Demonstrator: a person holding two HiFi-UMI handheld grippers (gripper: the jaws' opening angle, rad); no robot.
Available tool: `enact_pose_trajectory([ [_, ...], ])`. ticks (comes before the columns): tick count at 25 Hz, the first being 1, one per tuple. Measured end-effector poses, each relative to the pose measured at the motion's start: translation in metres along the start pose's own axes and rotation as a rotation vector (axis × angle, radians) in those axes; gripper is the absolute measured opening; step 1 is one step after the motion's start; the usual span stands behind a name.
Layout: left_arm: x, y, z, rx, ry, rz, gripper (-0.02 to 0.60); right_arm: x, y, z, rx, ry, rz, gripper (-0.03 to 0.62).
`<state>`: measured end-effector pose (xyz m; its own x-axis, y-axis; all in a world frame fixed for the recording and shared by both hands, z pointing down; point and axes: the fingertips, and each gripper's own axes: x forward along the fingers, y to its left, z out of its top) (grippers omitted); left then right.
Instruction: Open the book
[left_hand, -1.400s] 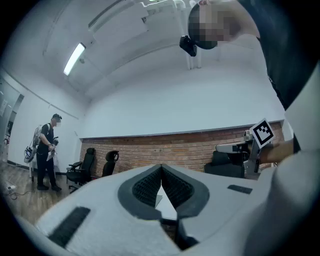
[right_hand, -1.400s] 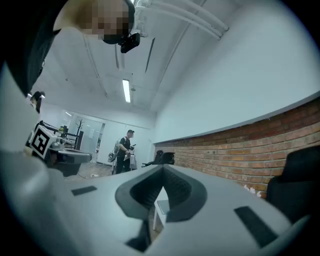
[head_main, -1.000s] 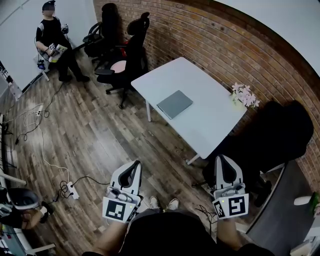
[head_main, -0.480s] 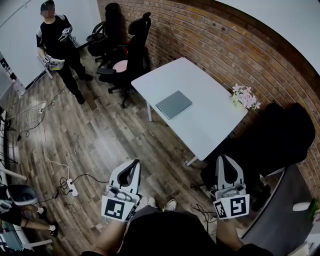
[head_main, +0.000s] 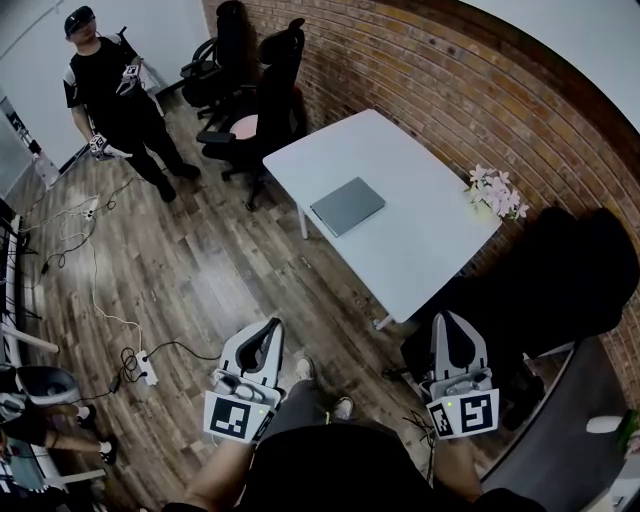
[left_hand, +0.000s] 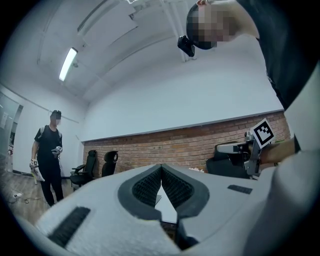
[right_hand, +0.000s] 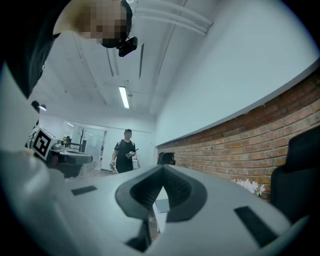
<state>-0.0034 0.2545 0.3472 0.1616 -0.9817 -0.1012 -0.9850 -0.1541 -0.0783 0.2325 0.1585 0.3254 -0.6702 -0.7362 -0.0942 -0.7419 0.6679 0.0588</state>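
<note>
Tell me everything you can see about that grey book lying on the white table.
The book is a thin, flat rectangle with a plain grey-green cover; no title can be made out. It is closed and lies flat on the white table, near the long edge facing the wooden floor, its sides roughly in line with the table's. Only the table touches it; the pink flowers stand well apart.

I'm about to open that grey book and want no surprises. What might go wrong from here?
The book lies flat and closed on the table. The left gripper and right gripper are both shut, so they may push it along rather than lift its cover.
The power strip on the floor could trip you.
</note>
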Motion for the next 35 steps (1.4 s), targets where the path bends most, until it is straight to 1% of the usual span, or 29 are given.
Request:
enact_pose_trajectory([
  [2,0.01,0.002,0.002,-0.003,-0.018,-0.015,0.025,0.006,-0.004,-0.004,0.002,0.005,-0.004,0.011],
  [5,0.026,0.011,-0.005,-0.004,-0.023,-0.025,0.025,0.02,-0.01,-0.011,0.001,0.011,-0.014,0.011],
  [7,0.041,0.019,-0.008,-0.008,-0.044,-0.038,0.025,0.032,-0.013,-0.015,-0.001,0.017,-0.025,0.011],
  [9,0.057,0.032,-0.017,-0.012,-0.024,-0.044,0.025,0.047,-0.018,-0.018,-0.004,0.023,-0.04,0.011],
  [11,0.076,0.048,-0.026,-0.008,0.004,-0.049,0.025,0.069,-0.023,-0.02,-0.007,0.029,-0.052,0.011],
  [14,0.111,0.075,-0.023,-0.003,-0.024,-0.077,0.025,0.11,-0.028,-0.021,-0.019,0.04,-0.061,0.011],
  [18,0.154,0.117,-0.032,-0.03,-0.012,-0.102,0.025,0.168,-0.033,-0.019,-0.033,0.046,-0.082,0.011],
  [22,0.19,0.15,-0.039,-0.038,-0.007,-0.147,0.025,0.215,-0.033,-0.018,-0.043,0.058,-0.109,0.011],
  [24,0.205,0.163,-0.046,-0.061,0.016,-0.168,0.025,0.235,-0.032,-0.021,-0.045,0.071,-0.122,0.011],
  [26,0.217,0.173,-0.058,-0.103,0.056,-0.181,0.025,0.253,-0.031,-0.022,-0.05,0.083,-0.133,0.011],
  [27,0.222,0.178,-0.061,-0.116,0.063,-0.189,0.025,0.26,-0.03,-0.023,-0.054,0.089,-0.138,0.011],
  [31,0.245,0.188,-0.071,-0.138,0.075,-0.228,0.025,0.28,-0.032,-0.025,-0.056,0.111,-0.16,0.011],
  [35,0.263,0.19,-0.078,-0.162,0.082,-0.253,0.025,0.289,-0.039,-0.032,-0.053,0.135,-0.185,0.011],
])
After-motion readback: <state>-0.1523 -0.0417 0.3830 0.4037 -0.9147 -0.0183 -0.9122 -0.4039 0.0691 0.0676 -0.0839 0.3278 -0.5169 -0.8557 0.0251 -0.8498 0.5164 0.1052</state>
